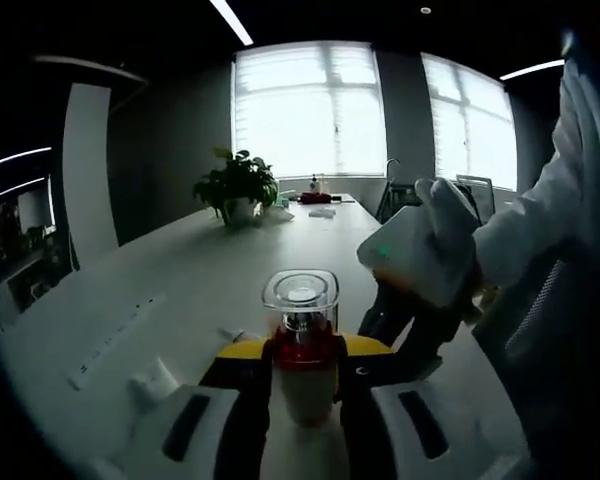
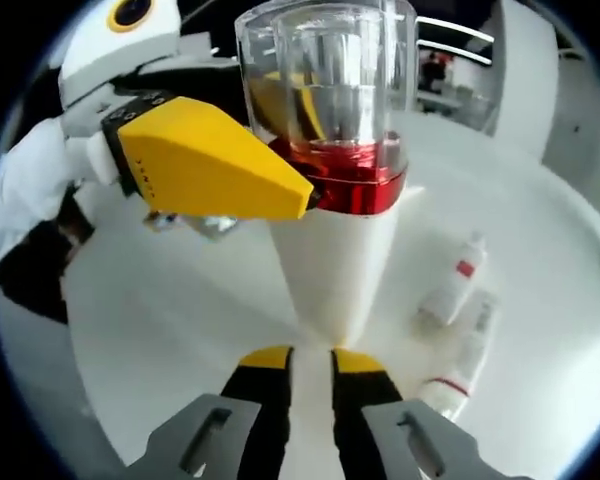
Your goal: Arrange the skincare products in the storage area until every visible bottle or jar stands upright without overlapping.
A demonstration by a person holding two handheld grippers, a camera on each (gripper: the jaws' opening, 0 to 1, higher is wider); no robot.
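A: Bottle (image 1: 301, 345) first. In the left gripper view it stands upright between the yellow tips of the left hand-held gripper (image 1: 302, 362), which is clamped on its white body just below the red band. The right hand-held gripper (image 1: 405, 335) sits close to its right, above the worktop (image 1: 180, 270).

B: And the right gripper view?

A: The same bottle (image 2: 330, 180) is straight ahead. The right hand-held gripper (image 2: 301, 362) has its jaws nearly together, holding nothing. Two tubes (image 2: 454, 282) lie flat ahead to the right.

B: So one product is being stood up; next, release it gently, then raise the tubes.
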